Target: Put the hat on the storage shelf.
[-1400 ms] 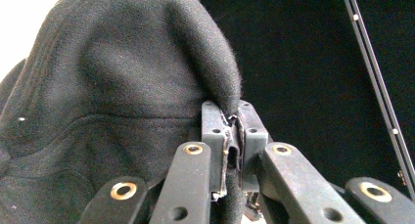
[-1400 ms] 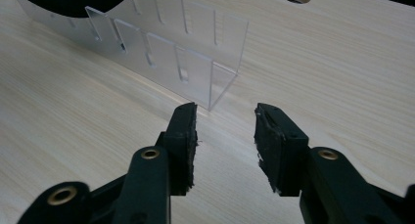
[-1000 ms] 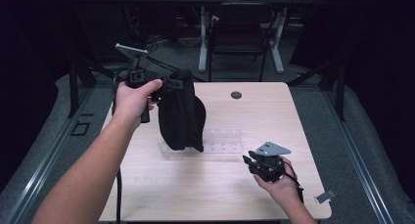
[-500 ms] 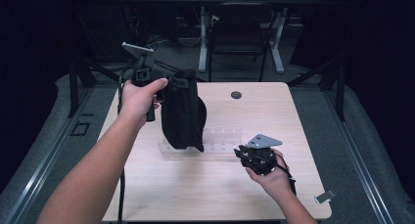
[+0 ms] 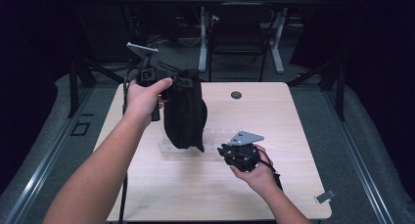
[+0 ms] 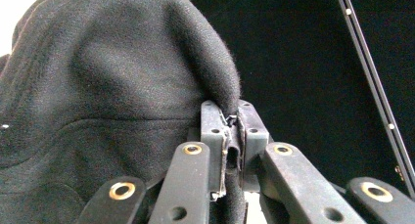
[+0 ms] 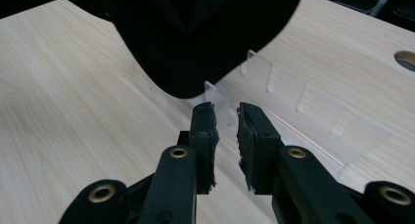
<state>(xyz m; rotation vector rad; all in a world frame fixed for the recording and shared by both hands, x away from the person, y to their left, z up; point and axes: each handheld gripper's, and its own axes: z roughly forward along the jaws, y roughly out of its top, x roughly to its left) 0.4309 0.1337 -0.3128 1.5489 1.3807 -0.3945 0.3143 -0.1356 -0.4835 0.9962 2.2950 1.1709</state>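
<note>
A black fabric pouch [image 5: 185, 114] hangs over the middle of the wooden table [image 5: 293, 116]. My left gripper [image 5: 171, 82] is shut on its top edge. In the left gripper view the cloth [image 6: 112, 87] bulges to the left, and a fold is pinched between the tips of my left gripper [image 6: 232, 111]. Below the pouch a clear acrylic rack [image 5: 215, 138] lies on the table. My right gripper [image 5: 226, 150] sits low at the rack's right end. In its own view my right gripper [image 7: 226, 114] is open a little with nothing between the pads, pointing at the rack [image 7: 303, 106] under the pouch's bottom [image 7: 195, 38].
A round cable hole [image 5: 236, 95] is set near the table's far edge, also visible as a hole [image 7: 406, 60] at the right. A chair [image 5: 240, 38] and desk legs stand beyond the table. A small tag [image 5: 325, 196] lies near the front right corner.
My right gripper has slid left along the table toward the rack. My left hand has shifted slightly right and up with the pouch still held.
</note>
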